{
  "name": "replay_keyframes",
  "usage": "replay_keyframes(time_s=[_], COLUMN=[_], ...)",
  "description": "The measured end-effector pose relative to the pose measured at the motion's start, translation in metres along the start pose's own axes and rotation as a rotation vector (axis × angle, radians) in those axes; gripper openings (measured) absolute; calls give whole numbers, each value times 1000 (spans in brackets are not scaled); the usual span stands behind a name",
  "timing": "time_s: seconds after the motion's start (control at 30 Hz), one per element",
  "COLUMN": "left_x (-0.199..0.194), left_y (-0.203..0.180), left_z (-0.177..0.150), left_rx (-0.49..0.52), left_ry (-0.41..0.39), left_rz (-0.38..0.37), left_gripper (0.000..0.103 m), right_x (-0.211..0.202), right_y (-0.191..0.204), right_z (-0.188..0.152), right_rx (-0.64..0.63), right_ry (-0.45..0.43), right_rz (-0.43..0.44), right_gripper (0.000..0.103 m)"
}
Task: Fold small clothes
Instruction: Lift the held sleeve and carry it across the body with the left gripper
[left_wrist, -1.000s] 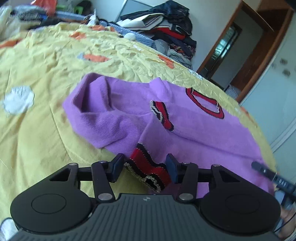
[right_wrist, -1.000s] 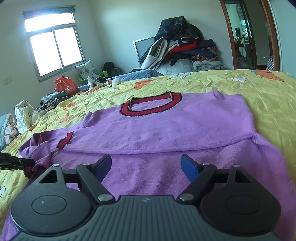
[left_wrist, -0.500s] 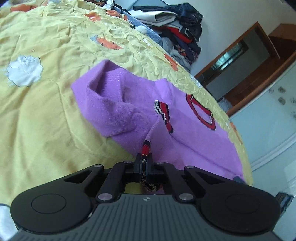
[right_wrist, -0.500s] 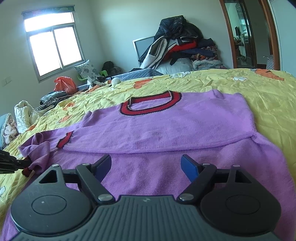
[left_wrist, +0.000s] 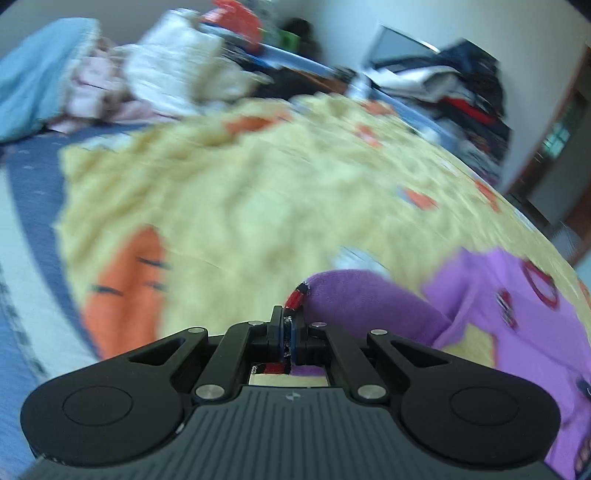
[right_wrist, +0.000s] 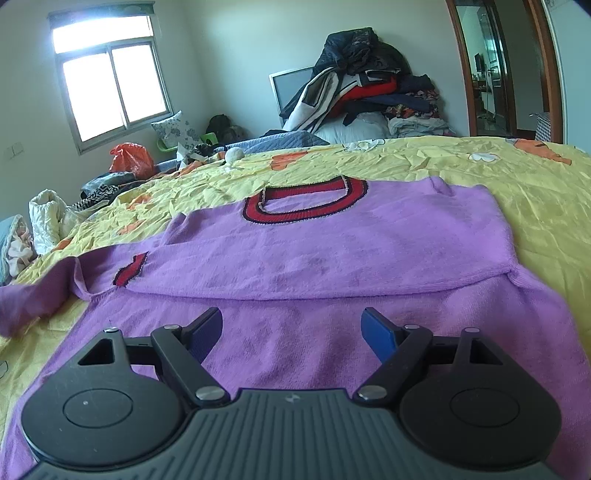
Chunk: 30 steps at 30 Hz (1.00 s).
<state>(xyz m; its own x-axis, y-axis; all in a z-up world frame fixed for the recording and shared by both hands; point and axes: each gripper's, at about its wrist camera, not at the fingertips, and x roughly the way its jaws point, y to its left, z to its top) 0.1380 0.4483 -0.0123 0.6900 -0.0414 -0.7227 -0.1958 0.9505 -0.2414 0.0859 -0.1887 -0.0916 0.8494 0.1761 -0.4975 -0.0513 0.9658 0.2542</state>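
In the left wrist view, we see the left gripper (left_wrist: 289, 334) with its fingers pressed together on the red-and-black cuff (left_wrist: 297, 295) of the purple sweater (left_wrist: 517, 332). The sleeve (left_wrist: 362, 299) runs from the cuff off to the right, arching above the yellow bedspread (left_wrist: 258, 192), and joins the rest of the sweater at the right edge. The picture is blurred; a heap of white and pink laundry (left_wrist: 155, 81) lies at the far left of the bed.

In the right wrist view, we see the right gripper (right_wrist: 291, 332) with its fingers spread wide and nothing between them, hovering above the near part of the purple sweater (right_wrist: 332, 266). The sweater lies spread on the yellow bedspread (right_wrist: 535, 192), its far half folded toward us and its red collar (right_wrist: 306, 199) facing up. The sleeve (right_wrist: 33, 299) stretches out to the left edge. A pile of clothes (right_wrist: 362, 88) stands against the far wall, near the window (right_wrist: 110, 81).
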Motion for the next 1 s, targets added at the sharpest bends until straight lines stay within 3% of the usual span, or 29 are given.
replay_keyframes(time_s=[0.17,0.3,0.57,0.6,0.67,0.77,0.83,1.0], left_x=[-12,-38,30,35,31,11,-3,-10], left_y=[35,46,91,96,102,108,112,121], left_z=[19,18,7,5,-5,-19,-30,-59], left_rx=[-37,-92,-240,-250,-276,-292,-352,-543], left_ry=[-68,-158,0,25,25,-14,-33,-69], left_rz=[115,114,109,90,73,29,-2,-196], left_gripper=[3,3,6,10,34,46,46,46], right_x=[1,1,4,4,4,4,6,4], right_y=[1,2,4,4,4,4,4,5], right_z=[-1,-1,0,-1,0,-1,0,-1], right_rx=[-9,-16,-24,-22,-20,-23,-25,-31], right_ry=[10,13,33,30,29,27,42,39], right_rz=[-3,-6,-10,-12,-14,-14,-12,-8], right_gripper=[83,83,83,83,83,83,83,83])
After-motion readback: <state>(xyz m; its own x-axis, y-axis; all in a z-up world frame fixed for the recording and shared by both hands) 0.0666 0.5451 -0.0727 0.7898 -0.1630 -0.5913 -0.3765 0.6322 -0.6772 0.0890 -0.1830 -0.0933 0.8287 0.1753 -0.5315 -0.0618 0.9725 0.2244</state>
